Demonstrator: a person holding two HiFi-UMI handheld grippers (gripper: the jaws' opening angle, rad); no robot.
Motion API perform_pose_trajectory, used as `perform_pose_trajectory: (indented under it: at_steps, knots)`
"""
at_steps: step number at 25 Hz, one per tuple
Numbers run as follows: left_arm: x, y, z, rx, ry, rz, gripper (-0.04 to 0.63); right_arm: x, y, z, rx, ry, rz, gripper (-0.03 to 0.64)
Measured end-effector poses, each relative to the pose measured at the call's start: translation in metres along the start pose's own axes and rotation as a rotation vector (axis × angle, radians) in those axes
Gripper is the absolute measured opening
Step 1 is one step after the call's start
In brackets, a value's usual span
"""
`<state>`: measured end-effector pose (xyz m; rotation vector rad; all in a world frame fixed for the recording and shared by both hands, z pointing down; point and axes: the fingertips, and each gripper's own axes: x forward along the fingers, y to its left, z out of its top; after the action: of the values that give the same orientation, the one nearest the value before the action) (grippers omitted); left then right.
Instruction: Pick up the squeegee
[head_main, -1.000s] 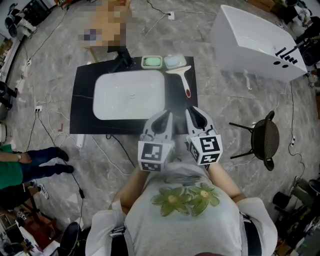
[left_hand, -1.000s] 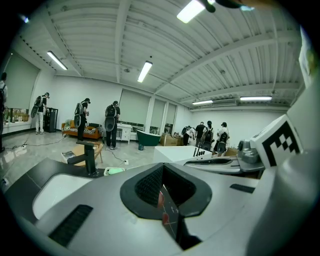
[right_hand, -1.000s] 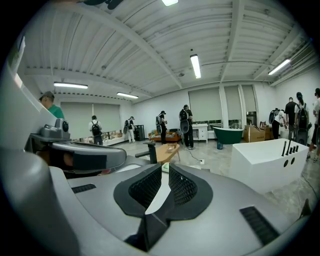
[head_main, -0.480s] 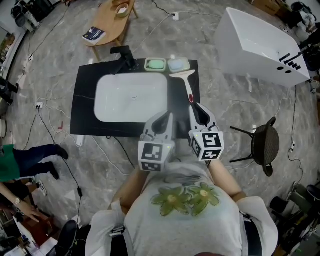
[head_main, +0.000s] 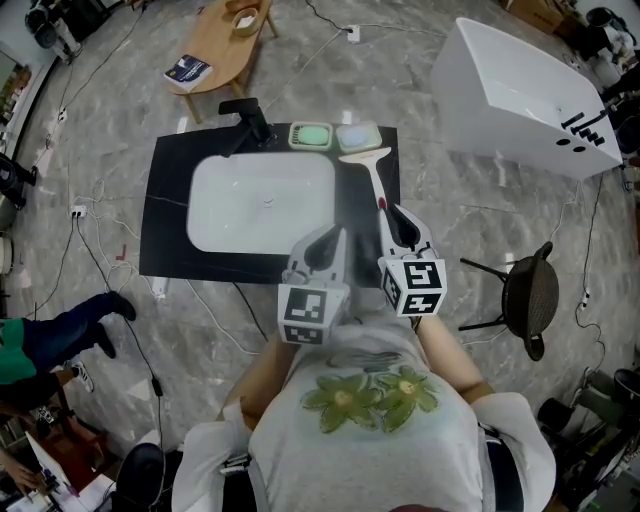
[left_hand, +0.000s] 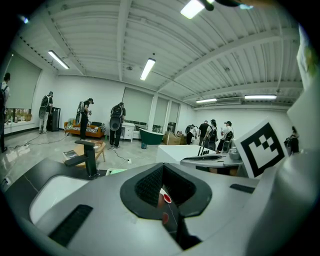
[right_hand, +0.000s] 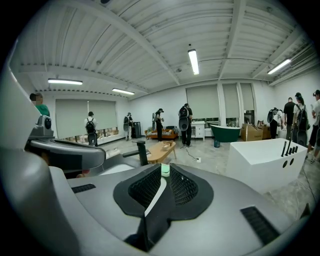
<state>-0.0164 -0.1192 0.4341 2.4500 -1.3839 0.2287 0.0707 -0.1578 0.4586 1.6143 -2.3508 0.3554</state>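
Note:
The squeegee (head_main: 374, 175) lies on the black countertop (head_main: 165, 210), to the right of the white sink (head_main: 262, 200). Its white blade points away from me and its red-tipped handle points toward me. My right gripper (head_main: 398, 216) hovers shut just over the handle's red end. My left gripper (head_main: 327, 238) is also shut and sits beside it, over the counter's front edge. In the left gripper view a red bit of the handle (left_hand: 166, 198) shows past the shut jaws. The right gripper view shows a thin white strip and a green patch past its jaws.
A black faucet (head_main: 248, 118) and two soap dishes, green (head_main: 310, 133) and blue (head_main: 357, 132), stand behind the sink. A white bathtub (head_main: 520, 90) is at the right, a black stool (head_main: 525, 285) is nearer, and a wooden table (head_main: 215, 45) is far back. Cables cross the floor, and a person's legs (head_main: 50, 325) show at the left.
My right gripper has edged forward, and its tip now overlaps the squeegee's red handle end. The left gripper has barely moved. The person at the left has walked partly out of view.

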Motion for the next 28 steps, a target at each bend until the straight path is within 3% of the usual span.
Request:
perform_pose_trajectory:
  at_steps: [20,28]
  knots:
    - [0.034,0.016,0.009,-0.021,-0.015,0.034,0.009,0.047,-0.020,-0.003,-0.010,0.051,0.034,0.076]
    - [0.047,0.016,0.002,-0.008,0.023,0.021,0.009,0.070,-0.031,-0.011,-0.006,0.083,0.033,0.089]
